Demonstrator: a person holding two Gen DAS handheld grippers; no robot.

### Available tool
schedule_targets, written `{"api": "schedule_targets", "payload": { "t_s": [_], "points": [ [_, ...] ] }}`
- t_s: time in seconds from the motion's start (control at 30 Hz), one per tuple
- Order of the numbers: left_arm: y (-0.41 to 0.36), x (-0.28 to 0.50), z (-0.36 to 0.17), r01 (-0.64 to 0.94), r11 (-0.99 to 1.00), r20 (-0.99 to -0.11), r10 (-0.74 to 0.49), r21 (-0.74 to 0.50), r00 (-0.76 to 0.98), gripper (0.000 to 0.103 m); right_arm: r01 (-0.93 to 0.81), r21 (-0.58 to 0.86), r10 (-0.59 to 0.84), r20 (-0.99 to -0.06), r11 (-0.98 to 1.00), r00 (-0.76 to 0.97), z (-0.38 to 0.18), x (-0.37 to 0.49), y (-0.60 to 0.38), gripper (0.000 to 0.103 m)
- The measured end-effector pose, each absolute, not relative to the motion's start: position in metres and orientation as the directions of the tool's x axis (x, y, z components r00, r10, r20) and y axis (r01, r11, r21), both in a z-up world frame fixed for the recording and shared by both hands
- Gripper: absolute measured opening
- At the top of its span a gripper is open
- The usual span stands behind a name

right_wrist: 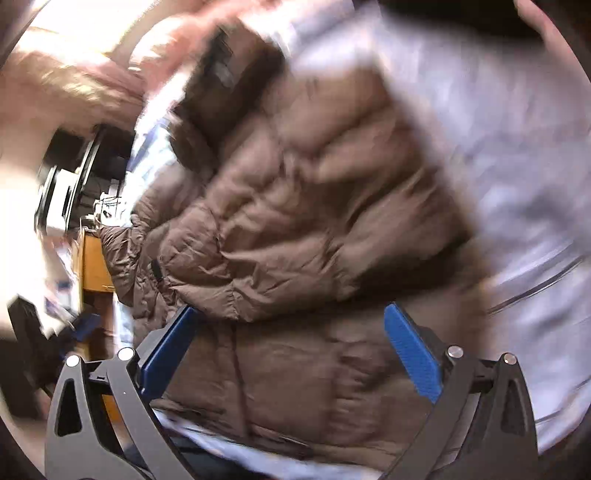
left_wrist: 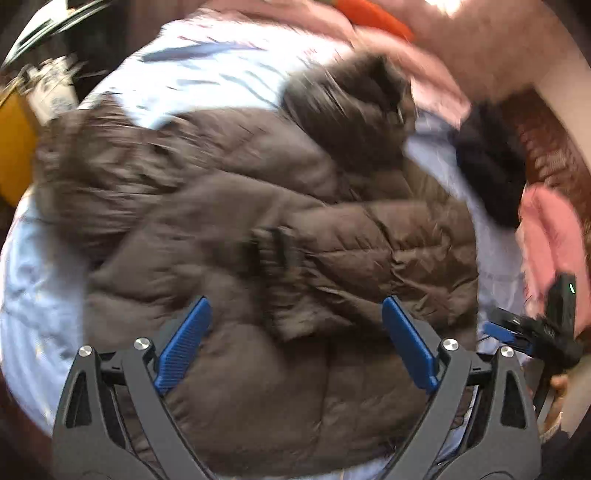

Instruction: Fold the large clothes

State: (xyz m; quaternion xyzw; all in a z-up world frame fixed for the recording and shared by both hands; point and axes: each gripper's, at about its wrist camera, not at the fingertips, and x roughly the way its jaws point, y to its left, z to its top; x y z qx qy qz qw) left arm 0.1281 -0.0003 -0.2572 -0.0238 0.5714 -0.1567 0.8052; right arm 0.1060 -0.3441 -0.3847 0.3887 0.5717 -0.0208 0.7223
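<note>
my left tool (left_wrist: 297,341) has its blue pads spread as wide as they go, nothing between them, nothing held; it points steeply down over the brown puffer jacket (left_wrist: 258,229), clear of the fabric; my right tool (right_wrist: 291,349) is the same, pads wide apart, empty, hanging above the jacket near its lower edge; in the left wrist view the right tool (left_wrist: 517,334) also shows at the right edge, blue pad visible, my hand (left_wrist: 557,384) behind it.

jacket lies bunched and partly folded on a bed with a pale blue sheet (left_wrist: 207,74); quilted panels, a sleeve laid across the middle with its cuff (left_wrist: 273,247) near the centre; darker furry hood part (left_wrist: 354,107) at the far end of the jacket; sheet shows around the jacket on the left, top and right; in the right wrist view the sheet (right_wrist: 517,147) fills the right side.

beyond the jacket, a black garment (left_wrist: 491,173) lies on the sheet to the right; pink cloth (left_wrist: 554,236) just beside it at the right edge; something orange (left_wrist: 373,18) at the top; a yellow-brown wooden piece of furniture (right_wrist: 94,266) off the bed's left side; both views motion-blurred, finer detail can't be told.
</note>
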Motion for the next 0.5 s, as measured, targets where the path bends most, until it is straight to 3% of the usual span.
{"api": "schedule_targets", "payload": {
  "t_s": [0.1,0.2,0.27,0.3,0.47,0.5],
  "points": [
    [-0.016,0.127,-0.295,0.267,0.954,-0.933,-0.212,-0.134,0.290,0.095,0.559,0.590,0.493,-0.803,0.582,0.334,-0.441,0.122,-0.334,0.090],
    [-0.028,0.130,-0.335,0.239,0.963,-0.961,-0.177,-0.125,0.210,0.095,0.608,0.628,0.519,-0.767,0.486,0.377,-0.457,0.120,-0.341,0.043],
    [-0.035,0.140,-0.346,0.218,0.966,-0.962,-0.185,-0.140,0.203,0.095,0.586,0.676,0.462,-0.735,0.446,0.496,-0.442,0.125,-0.356,0.022],
    [-0.039,0.143,-0.349,0.218,0.967,-0.962,-0.179,-0.133,0.208,0.095,0.569,0.688,0.434,-0.726,0.450,0.534,-0.435,0.128,-0.359,0.017],
    [-0.076,0.151,-0.352,0.249,0.963,-0.953,-0.168,-0.104,0.252,0.095,0.644,0.586,0.112,-0.776,0.493,0.621,-0.387,0.102,-0.389,0.016],
    [-0.085,0.151,-0.352,0.259,0.962,-0.955,-0.156,-0.088,0.254,0.095,0.671,0.540,0.097,-0.810,0.508,0.579,-0.393,0.102,-0.392,0.028]
  ]
}}
